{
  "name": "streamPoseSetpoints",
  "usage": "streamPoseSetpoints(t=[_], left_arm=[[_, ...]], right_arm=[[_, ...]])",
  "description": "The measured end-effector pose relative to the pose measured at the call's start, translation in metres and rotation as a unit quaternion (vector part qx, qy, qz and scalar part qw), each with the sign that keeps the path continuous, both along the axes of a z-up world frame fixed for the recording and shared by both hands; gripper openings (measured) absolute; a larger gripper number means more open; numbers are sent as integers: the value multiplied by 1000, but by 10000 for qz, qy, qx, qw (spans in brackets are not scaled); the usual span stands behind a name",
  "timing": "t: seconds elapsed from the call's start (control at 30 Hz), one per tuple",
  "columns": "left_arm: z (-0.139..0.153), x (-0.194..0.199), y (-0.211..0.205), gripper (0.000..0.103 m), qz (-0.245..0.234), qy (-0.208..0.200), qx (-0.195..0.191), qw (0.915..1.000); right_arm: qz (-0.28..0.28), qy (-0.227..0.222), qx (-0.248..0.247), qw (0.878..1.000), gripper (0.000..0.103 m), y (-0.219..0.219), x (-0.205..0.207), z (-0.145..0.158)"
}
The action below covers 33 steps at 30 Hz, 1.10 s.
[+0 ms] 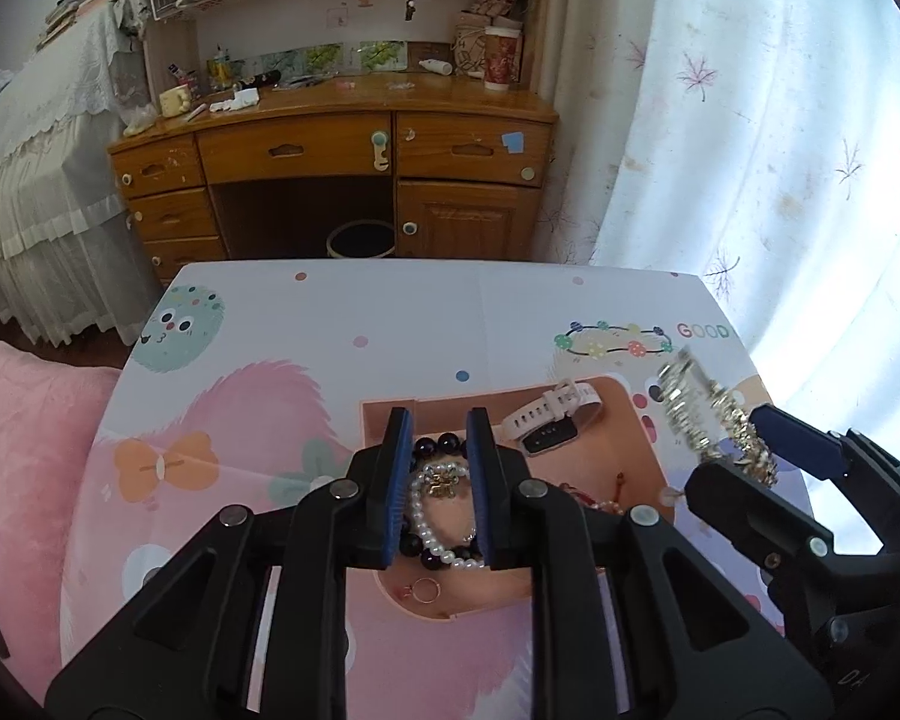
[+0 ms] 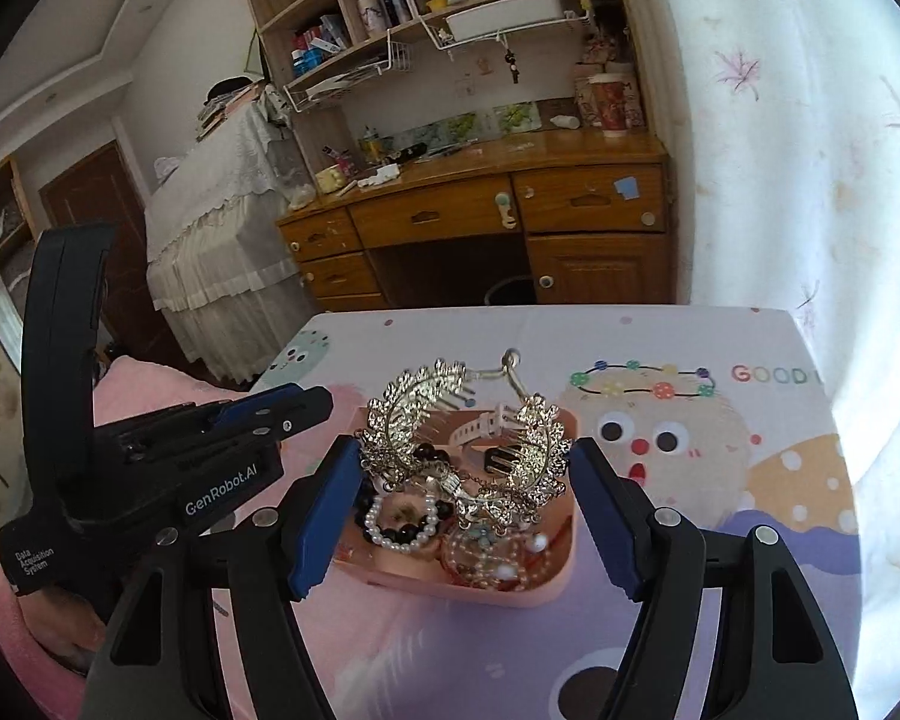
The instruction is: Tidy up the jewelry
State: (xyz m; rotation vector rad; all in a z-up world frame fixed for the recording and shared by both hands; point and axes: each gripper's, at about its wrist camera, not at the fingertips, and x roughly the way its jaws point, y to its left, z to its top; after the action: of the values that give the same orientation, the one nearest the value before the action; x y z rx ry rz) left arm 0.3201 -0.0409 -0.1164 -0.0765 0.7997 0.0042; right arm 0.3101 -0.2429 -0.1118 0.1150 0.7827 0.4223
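A pink tray [image 1: 630,426] on the cartoon-print table holds a pearl bracelet [image 1: 420,510] on top of a dark bead bracelet [image 1: 441,444], a white watch [image 1: 555,414], a thin ring [image 1: 425,590] and a reddish beaded piece [image 2: 492,558]. My left gripper [image 1: 440,420] hangs over the tray's left end with its jaws narrowly open. The two bracelets lie below the gap, and the pads do not press on them. My right gripper [image 2: 465,450] is shut across a wide silver rhinestone tiara comb [image 2: 426,420], held in the air above the tray [image 2: 510,594].
The table mat [image 1: 330,324] ends at a far edge in front of a wooden desk [image 1: 330,144], with a dark bin [image 1: 361,238] underneath. A flowered curtain [image 1: 750,150] hangs on the right. Pink bedding [image 1: 24,420] lies at the left.
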Motion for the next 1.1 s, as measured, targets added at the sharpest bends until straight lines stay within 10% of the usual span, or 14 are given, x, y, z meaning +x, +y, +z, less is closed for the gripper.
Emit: streamPoseSetpoints(t=[0.13,0.5,0.77,1.1], left_arm=[[-7,-2,10,64,272,150,111,9995],[-47,-84,54,65,715,1116,-190,9910],[-69,-202,50,65,93,2510,-239,9676],[-9,-249,52,66,68,2157,-60,9764]], right_arm=[[-296,203,-17,9994,86,-1,7,-11],[-963,833,-414,9910,89,-19,-50,-45],[-1160,1965,-948,9690,96,-11,-158,-48],[-1231,2164,-803,9652,101,20,-240,-13]])
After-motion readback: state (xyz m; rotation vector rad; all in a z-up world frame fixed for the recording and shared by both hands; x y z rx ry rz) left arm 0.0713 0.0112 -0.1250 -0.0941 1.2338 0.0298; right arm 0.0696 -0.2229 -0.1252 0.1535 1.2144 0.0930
